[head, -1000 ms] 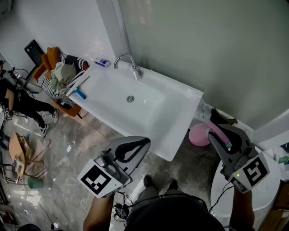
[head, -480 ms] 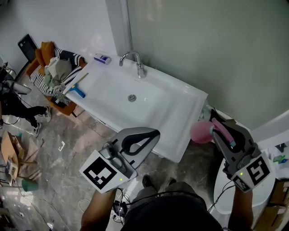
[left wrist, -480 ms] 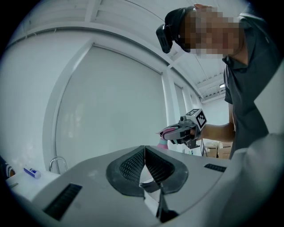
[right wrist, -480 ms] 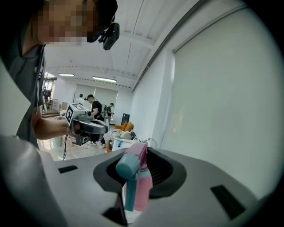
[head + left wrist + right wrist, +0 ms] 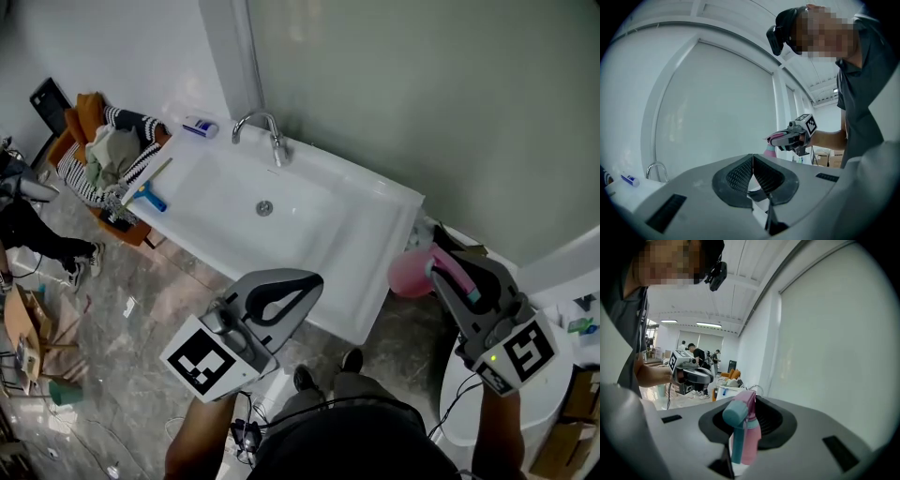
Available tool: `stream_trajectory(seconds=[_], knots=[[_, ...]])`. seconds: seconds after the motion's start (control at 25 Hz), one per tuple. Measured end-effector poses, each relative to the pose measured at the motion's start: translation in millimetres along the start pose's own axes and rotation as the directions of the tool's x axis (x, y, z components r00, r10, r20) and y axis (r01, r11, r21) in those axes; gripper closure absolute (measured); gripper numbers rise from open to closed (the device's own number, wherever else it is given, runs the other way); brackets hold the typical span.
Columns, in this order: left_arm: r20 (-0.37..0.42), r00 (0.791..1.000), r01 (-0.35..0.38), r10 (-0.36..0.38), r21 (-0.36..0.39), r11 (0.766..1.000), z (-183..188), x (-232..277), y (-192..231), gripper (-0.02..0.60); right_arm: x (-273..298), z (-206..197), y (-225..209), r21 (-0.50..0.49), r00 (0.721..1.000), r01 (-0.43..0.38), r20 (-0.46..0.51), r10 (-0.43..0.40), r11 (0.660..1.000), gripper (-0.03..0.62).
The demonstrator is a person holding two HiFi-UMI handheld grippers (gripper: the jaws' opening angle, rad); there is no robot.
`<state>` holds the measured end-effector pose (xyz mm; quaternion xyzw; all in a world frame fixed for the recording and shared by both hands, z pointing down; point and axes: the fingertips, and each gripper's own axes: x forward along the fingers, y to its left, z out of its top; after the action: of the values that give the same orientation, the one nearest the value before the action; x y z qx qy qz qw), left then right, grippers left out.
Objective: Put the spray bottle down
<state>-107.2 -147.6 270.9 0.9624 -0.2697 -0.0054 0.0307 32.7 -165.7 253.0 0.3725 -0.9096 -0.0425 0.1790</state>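
The pink spray bottle with a teal trigger hangs past the right end of the white sink, above the floor. My right gripper is shut on it near the neck. In the right gripper view the bottle stands upright between the jaws of that gripper, its teal nozzle facing the camera. My left gripper is shut with nothing in it, held in front of the sink's near edge. The left gripper view shows its own tips pressed together, with the right gripper and the bottle beyond them.
A chrome faucet rises at the sink's back rim, with a small tube beside it. A blue-handled squeegee lies on the sink's left end. A chair piled with clothes stands left. A white round fixture sits under my right arm.
Both grippers have shifted a little toward the sink, the right one still carrying the bottle. Neither grip has changed.
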Motion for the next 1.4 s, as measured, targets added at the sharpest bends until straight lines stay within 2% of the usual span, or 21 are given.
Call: stream_trajectory(seconds=[0.12, 0.2, 0.4, 0.52, 0.6, 0.72, 0.84, 1.0, 1.12, 1.4], knots=[[-0.013, 1.0, -0.019, 0.019, -0.018, 1.0, 4, 10, -11, 0.575, -11, -2, -13, -0.012, 1.0, -0.004, 0.017, 0.004, 1.0, 0.507], [-0.034, 0.999, -0.02, 0.021, 0.026, 0.999, 4, 22, -7, 0.575, -9, 0, -29, -0.017, 0.999, -0.012, 0.046, 0.013, 1.0, 0.507], [-0.086, 0.995, -0.036, 0.043, 0.076, 0.996, 7, 48, 7, 0.575, 12, -13, -61, 0.008, 0.996, -0.054, 0.069, 0.053, 0.999, 0.507], [-0.09, 0.994, -0.056, 0.061, 0.065, 0.996, -2, 80, 11, 0.575, 13, -25, -89, 0.054, 0.995, -0.063, 0.079, 0.059, 0.997, 0.507], [-0.097, 0.993, -0.056, 0.062, 0.061, 0.997, -4, 93, 13, 0.575, 14, -30, -104, 0.05, 0.996, -0.063, 0.07, 0.059, 0.997, 0.507], [-0.104, 0.992, -0.07, 0.075, 0.044, 0.997, -5, 96, 13, 0.575, 24, -35, -107, 0.043, 0.993, -0.085, 0.081, 0.081, 0.995, 0.507], [-0.14, 0.986, -0.086, 0.09, 0.034, 0.996, -21, 95, 19, 0.575, 36, -41, -111, 0.084, 0.991, -0.096, 0.097, 0.088, 0.992, 0.507], [-0.105, 0.991, -0.082, 0.085, 0.035, 0.996, -27, 96, 38, 0.575, 52, -45, -116, 0.111, 0.995, -0.078, 0.065, 0.071, 0.991, 0.507], [-0.1, 0.993, -0.066, 0.067, 0.015, 0.998, -24, 89, 50, 0.575, 63, -34, -117, 0.086, 0.998, -0.053, 0.048, 0.049, 0.995, 0.507], [-0.054, 0.998, -0.01, 0.012, 0.034, 0.999, -9, 71, 80, 0.575, 80, -18, -107, 0.027, 1.0, -0.006, 0.004, 0.006, 1.0, 0.507]])
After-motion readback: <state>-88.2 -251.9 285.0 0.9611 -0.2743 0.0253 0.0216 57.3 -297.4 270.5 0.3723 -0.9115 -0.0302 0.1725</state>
